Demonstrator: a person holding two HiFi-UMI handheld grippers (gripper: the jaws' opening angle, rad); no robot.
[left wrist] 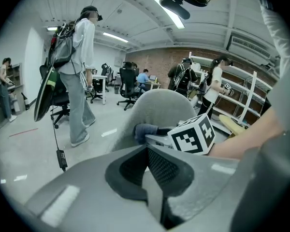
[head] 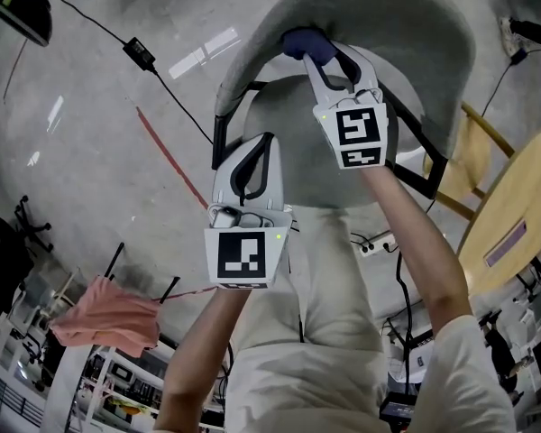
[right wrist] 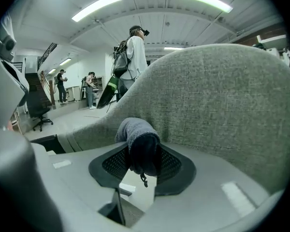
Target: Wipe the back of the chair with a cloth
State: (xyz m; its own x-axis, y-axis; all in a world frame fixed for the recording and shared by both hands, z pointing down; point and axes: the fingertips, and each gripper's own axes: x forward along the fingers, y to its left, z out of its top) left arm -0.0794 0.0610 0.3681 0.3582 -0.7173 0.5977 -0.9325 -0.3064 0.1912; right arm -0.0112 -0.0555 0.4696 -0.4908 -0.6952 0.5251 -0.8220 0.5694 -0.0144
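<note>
A grey fabric chair stands in front of me, its curved backrest (head: 388, 16) (left wrist: 159, 105) (right wrist: 222, 95) at the top of the head view. My right gripper (head: 323, 59) (right wrist: 144, 158) is shut on a bunched dark blue cloth (head: 305, 43) (left wrist: 144, 131) (right wrist: 137, 139). It holds the cloth close to the backrest's inner face near the top rim; I cannot tell if they touch. My left gripper (head: 267, 140) (left wrist: 147, 151) hovers lower, by the chair's left armrest (head: 218, 138). It is shut with nothing between its jaws.
On the concrete floor to the left lie a black cable with a power adapter (head: 140, 54) and a red strip (head: 171, 156). A pale wooden round table (head: 514, 215) stands at the right. A pink cloth (head: 108, 318) hangs lower left. A person (left wrist: 79, 71) stands beyond the chair.
</note>
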